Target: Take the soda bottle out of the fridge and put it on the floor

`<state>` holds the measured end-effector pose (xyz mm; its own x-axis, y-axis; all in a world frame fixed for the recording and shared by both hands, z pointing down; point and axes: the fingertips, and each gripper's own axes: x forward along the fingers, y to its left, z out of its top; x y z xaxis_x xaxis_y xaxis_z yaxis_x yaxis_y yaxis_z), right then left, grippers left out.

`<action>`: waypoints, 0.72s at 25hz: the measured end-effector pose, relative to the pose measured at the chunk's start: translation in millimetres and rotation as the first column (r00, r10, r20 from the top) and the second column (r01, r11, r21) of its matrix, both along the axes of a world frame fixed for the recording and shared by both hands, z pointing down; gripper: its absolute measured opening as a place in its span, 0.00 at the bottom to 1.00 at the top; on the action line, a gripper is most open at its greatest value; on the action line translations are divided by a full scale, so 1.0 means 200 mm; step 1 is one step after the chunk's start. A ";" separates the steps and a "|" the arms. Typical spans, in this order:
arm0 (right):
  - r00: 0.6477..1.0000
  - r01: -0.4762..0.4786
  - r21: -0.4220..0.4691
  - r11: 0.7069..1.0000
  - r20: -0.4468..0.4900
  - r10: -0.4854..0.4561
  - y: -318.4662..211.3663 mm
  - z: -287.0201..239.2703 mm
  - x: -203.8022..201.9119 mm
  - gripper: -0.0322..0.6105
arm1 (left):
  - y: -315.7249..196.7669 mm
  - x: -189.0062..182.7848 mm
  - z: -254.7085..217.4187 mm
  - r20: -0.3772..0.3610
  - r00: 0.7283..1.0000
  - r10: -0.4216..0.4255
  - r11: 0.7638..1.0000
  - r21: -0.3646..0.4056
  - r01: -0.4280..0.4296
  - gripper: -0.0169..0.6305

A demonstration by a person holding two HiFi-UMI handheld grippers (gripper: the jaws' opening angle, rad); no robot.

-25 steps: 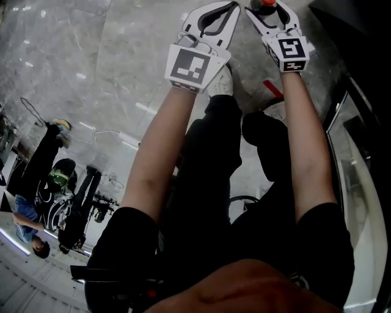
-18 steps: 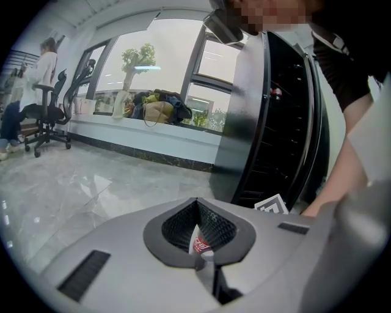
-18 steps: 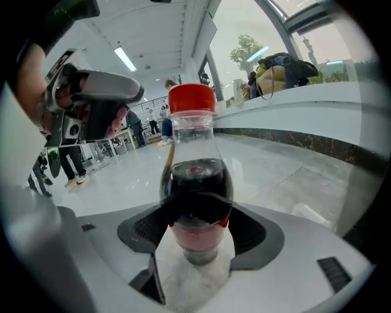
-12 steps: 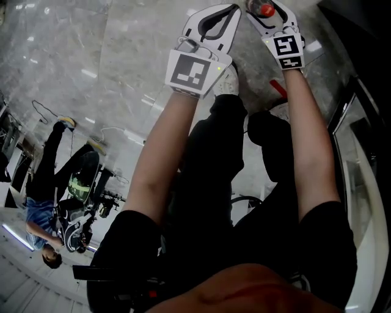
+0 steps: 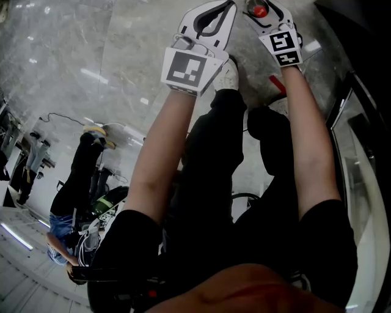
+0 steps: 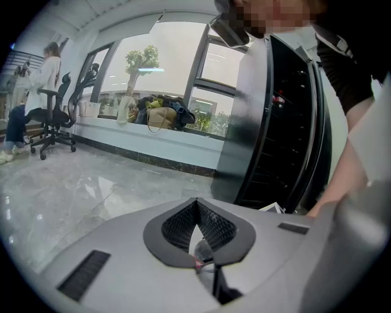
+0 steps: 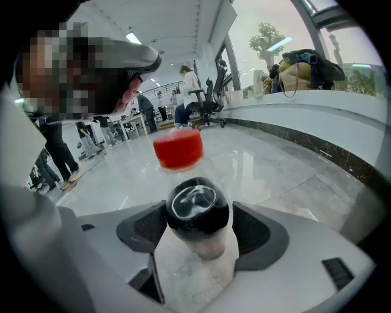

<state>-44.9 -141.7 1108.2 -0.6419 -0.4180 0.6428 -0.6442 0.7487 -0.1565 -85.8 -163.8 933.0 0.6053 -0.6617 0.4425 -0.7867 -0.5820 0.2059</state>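
The soda bottle [image 7: 197, 215], dark cola with a red cap [image 7: 177, 148], stands between the pads of my right gripper [image 7: 198, 227], which is shut on its upper body. In the head view only the cap [image 5: 259, 10] shows inside the right gripper [image 5: 261, 8] at the top edge, above the grey marble floor [image 5: 91, 55]. My left gripper [image 5: 227, 7] is beside it to the left, jaws shut with nothing in them. In the left gripper view its tips [image 6: 197, 203] meet, with the black fridge [image 6: 275, 122] just beyond at right.
The fridge's glass door [image 5: 351, 140] runs along the right edge of the head view. My legs and a white shoe [image 5: 227, 76] lie below the grippers. A bystander [image 5: 79, 183] and office chairs [image 6: 55, 116] are farther off on the marble floor.
Both grippers have drifted slightly up and left in the head view, the bottle still held. The bystander at left has moved.
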 end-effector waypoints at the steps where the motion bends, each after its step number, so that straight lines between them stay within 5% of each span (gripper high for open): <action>1: 1.000 -0.005 -0.004 1.000 -0.005 0.005 0.01 -0.03 0.02 0.53 | 0.01 0.00 -0.04 -0.005 1.000 -0.005 1.000 -0.002 0.005 0.02; 9: 0.998 -0.063 0.004 0.998 -0.024 0.063 0.05 -0.59 0.18 0.53 | 0.04 0.06 -0.55 -0.019 1.000 0.014 1.000 0.020 -0.014 0.02; 18: 0.974 -0.180 0.126 0.976 0.164 0.158 0.09 -1.91 0.28 0.53 | 0.12 0.17 -1.42 -0.047 0.998 0.049 0.996 0.074 -0.045 0.02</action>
